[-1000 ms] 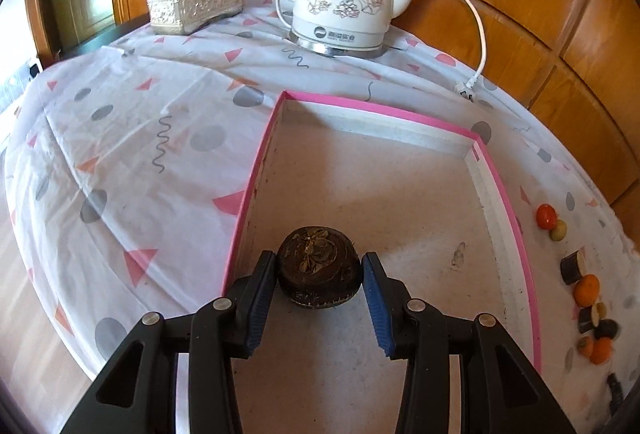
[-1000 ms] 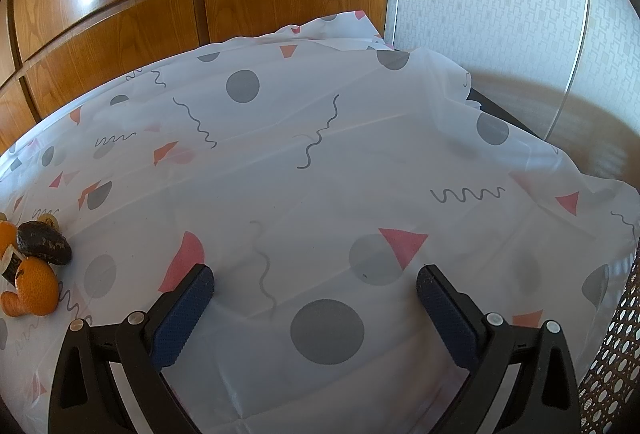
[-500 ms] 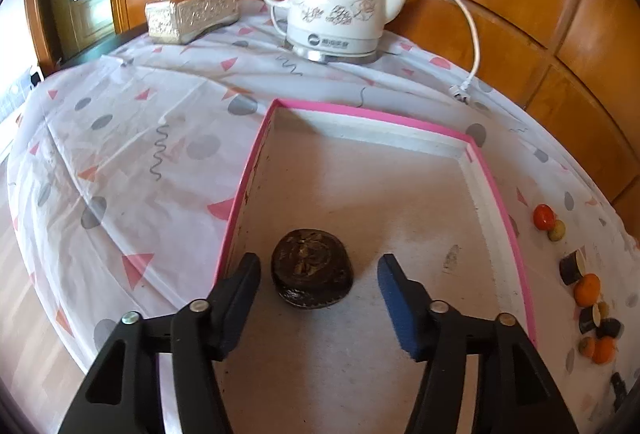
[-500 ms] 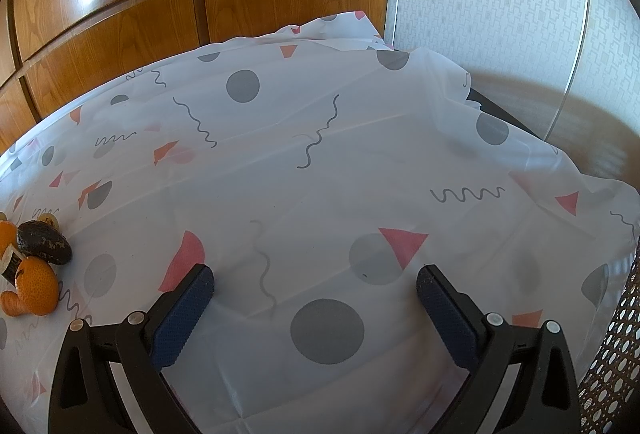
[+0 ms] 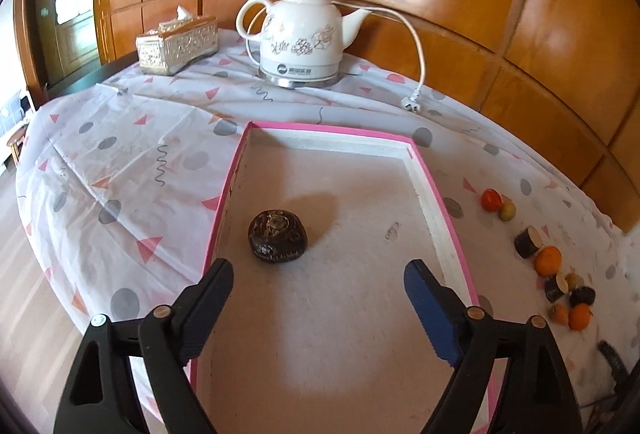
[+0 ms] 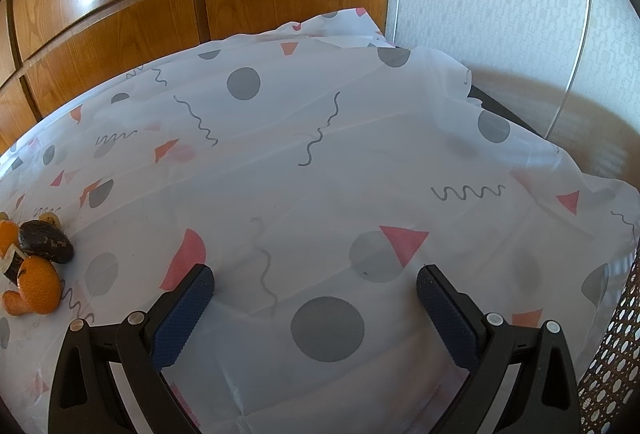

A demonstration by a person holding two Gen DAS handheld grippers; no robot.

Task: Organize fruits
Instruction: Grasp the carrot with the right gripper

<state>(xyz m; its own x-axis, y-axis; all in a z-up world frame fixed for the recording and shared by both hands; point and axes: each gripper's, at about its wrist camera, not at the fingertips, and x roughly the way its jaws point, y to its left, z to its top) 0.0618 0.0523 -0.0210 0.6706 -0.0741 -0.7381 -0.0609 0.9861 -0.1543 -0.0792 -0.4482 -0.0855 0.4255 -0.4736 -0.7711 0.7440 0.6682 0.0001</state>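
Note:
A dark brown round fruit [image 5: 277,236] lies alone inside the pink-rimmed tray [image 5: 434,190], near its left wall. My left gripper [image 5: 318,274] hovers above and behind it, jaws opening wide, nothing between them. Several small fruits [image 5: 548,261], orange, red, pale and dark, lie scattered on the patterned cloth to the tray's right. In the right wrist view, my right gripper [image 6: 314,280] stands open over bare cloth; an orange fruit [image 6: 38,284] and a dark fruit [image 6: 46,241] sit at the far left edge.
A white kettle [image 5: 302,36] with a cord and plug [image 5: 412,102] stands behind the tray, a tissue box [image 5: 176,44] to its left. Wood panelling backs the table. The cloth drops off at the left edge and at the right edge by a woven chair [image 6: 616,362].
My left gripper let go of the dark fruit, opened wide and drew back and up; the fruit stays in the tray. The right gripper has not moved.

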